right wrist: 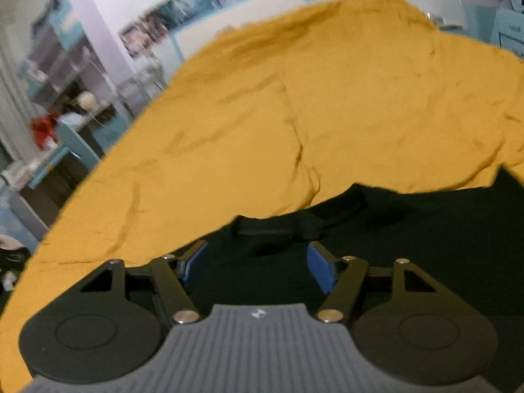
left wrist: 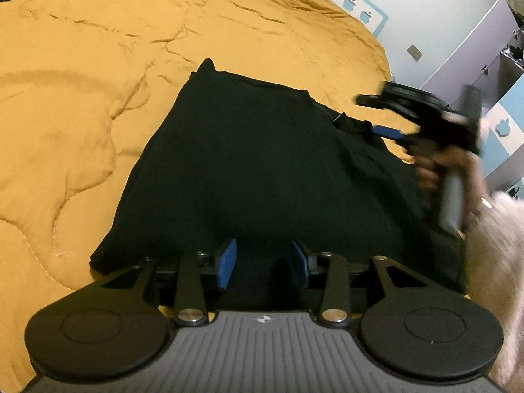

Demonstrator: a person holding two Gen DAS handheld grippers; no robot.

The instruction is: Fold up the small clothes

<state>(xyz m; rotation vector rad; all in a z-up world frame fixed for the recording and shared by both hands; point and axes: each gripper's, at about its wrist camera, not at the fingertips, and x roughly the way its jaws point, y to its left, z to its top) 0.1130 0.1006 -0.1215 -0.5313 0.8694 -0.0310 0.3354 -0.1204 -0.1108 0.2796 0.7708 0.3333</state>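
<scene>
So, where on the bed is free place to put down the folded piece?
The wrinkled mustard-yellow quilt lies bare left of the black garment and beyond it, up to the white wall with blue apple stickers. On the garment's right side it is crowded: the right gripper and the person's hand are there, near the bed's edge.

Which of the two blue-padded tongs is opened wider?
The right tongs: their blue pads stand far apart over the black folded garment, while the left tongs show a narrower gap.
</scene>
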